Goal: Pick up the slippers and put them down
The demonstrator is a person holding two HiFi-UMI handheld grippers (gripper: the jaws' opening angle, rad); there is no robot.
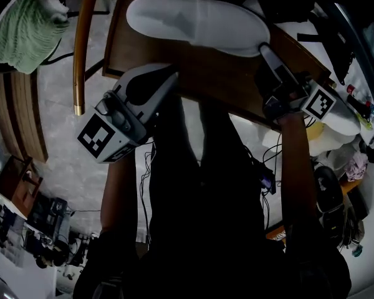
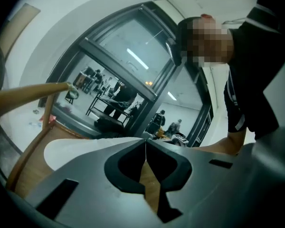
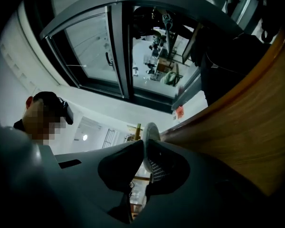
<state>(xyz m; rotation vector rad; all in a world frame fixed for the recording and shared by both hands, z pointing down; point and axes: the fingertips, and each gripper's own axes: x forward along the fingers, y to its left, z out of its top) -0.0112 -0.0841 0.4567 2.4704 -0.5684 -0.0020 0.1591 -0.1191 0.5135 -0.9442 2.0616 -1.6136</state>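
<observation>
Head view: a white slipper [image 1: 199,17] lies flat along the far edge of a brown wooden table [image 1: 224,83]. The left gripper [image 1: 163,80] sits over the near edge of the table, its tips short of the slipper and apart from it. The right gripper [image 1: 268,55] reaches up to the slipper's right end. A curved wooden rail [image 1: 81,42] stands left of the table, with a green cloth [image 1: 28,27] beyond it.

Left gripper view: the left gripper [image 2: 145,151] has its jaws closed tip to tip, and nothing shows between them. The slipper [image 2: 76,148] lies just beyond the tips, stretching off to the left on the table [image 2: 26,177].

Right gripper view: the right gripper [image 3: 145,151] has its jaws narrowed onto the slipper [image 3: 150,132]. The slipper is seen edge-on, a thin white rim with a meshed sole pressed between the pads. The table [image 3: 237,137] fills the right side.
</observation>
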